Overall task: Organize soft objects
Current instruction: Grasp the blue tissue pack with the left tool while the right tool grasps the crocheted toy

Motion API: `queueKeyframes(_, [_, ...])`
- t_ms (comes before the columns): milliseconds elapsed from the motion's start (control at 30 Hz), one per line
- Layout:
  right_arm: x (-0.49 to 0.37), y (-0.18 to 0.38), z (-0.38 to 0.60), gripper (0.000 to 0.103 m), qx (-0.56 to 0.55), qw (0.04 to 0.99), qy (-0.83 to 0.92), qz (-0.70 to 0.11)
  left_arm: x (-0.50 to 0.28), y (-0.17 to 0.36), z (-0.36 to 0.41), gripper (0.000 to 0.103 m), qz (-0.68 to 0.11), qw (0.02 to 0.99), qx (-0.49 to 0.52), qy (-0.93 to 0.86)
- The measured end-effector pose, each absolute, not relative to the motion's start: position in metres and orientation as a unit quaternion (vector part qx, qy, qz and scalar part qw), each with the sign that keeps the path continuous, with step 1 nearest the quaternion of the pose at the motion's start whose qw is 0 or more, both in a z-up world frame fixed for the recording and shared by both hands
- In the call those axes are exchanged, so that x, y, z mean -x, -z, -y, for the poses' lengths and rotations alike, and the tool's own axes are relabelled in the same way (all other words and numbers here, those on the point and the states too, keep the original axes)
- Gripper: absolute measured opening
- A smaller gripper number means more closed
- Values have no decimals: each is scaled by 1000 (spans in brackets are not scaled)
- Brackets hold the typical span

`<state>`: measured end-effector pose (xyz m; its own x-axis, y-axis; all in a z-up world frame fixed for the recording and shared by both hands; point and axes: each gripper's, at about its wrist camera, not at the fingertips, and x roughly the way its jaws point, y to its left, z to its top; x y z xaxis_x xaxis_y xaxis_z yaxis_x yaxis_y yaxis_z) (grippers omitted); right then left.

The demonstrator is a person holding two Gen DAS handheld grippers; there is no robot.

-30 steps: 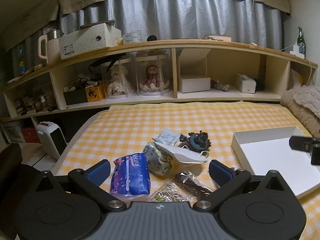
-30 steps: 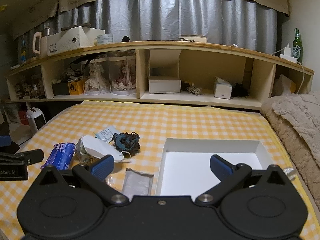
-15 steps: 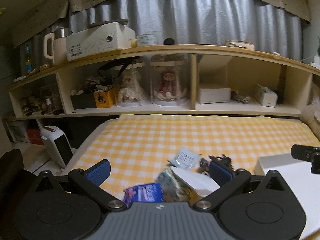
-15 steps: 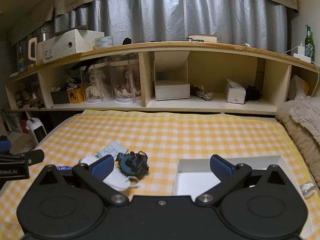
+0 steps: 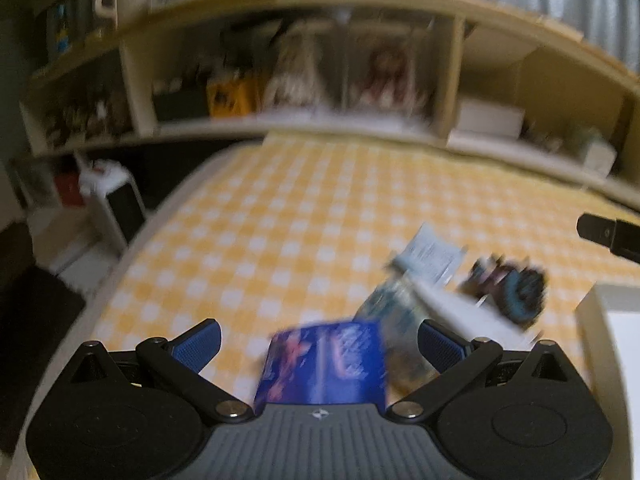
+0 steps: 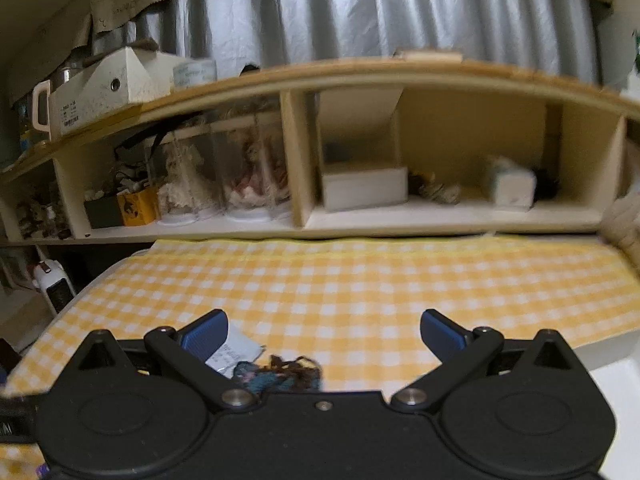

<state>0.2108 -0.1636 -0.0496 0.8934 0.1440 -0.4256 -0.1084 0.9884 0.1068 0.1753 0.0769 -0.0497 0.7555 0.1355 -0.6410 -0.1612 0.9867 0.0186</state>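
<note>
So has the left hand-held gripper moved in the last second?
Yes. The left hand-held gripper has dropped toward the bed and swung left: the blue pack now sits between its open fingers, and the shelf looks tilted.

Both your wrist cameras sit low over the checked bed (image 5: 304, 216), facing the shelf (image 6: 400, 220); both catch the dark yarn bundle (image 5: 516, 292), the left nearer.
</note>
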Motion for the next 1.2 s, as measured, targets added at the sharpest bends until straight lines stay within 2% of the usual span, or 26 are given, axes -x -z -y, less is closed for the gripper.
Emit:
queueKeyframes(200, [-244, 93, 141, 103, 5, 957, -84, -278, -191, 89, -97, 103, -424, 901, 51, -78])
queueKeyframes(400, [-259, 123, 144, 102, -54, 939, -138, -311, -198, 118, -104, 103, -479, 869, 106, -61])
queueKeyframes(467, [-261, 130, 144, 92, -60, 938, -145, -310, -199, 124, -106, 101, -480, 868, 107, -69])
queueKeyframes(600, [-265, 141, 140, 80, -57, 929, -166, -327, -199, 131, -109, 90, -486, 864, 119, -66])
queueKeyframes(633, [-265, 142, 140, 76, -54, 928, -165, -329, -198, 131, -108, 84, -486, 863, 118, -65])
queueKeyframes(733, [-264, 145, 141, 61, -47, 927, -165, -333, -197, 129, -106, 78, -483, 867, 106, -63])
queueKeyframes(867, [-259, 145, 139, 50, -18, 925, -172, -338, -197, 126, -108, 70, -480, 868, 113, -61])
queueKeyframes(933, [-255, 143, 136, 47, -3, 926, -174, -336, -197, 125, -108, 65, -478, 869, 112, -61])
queueKeyframes(1200, [-237, 108, 148, 44, -14, 933, -168, -317, -180, 108, -111, 63, -445, 882, 134, -72])
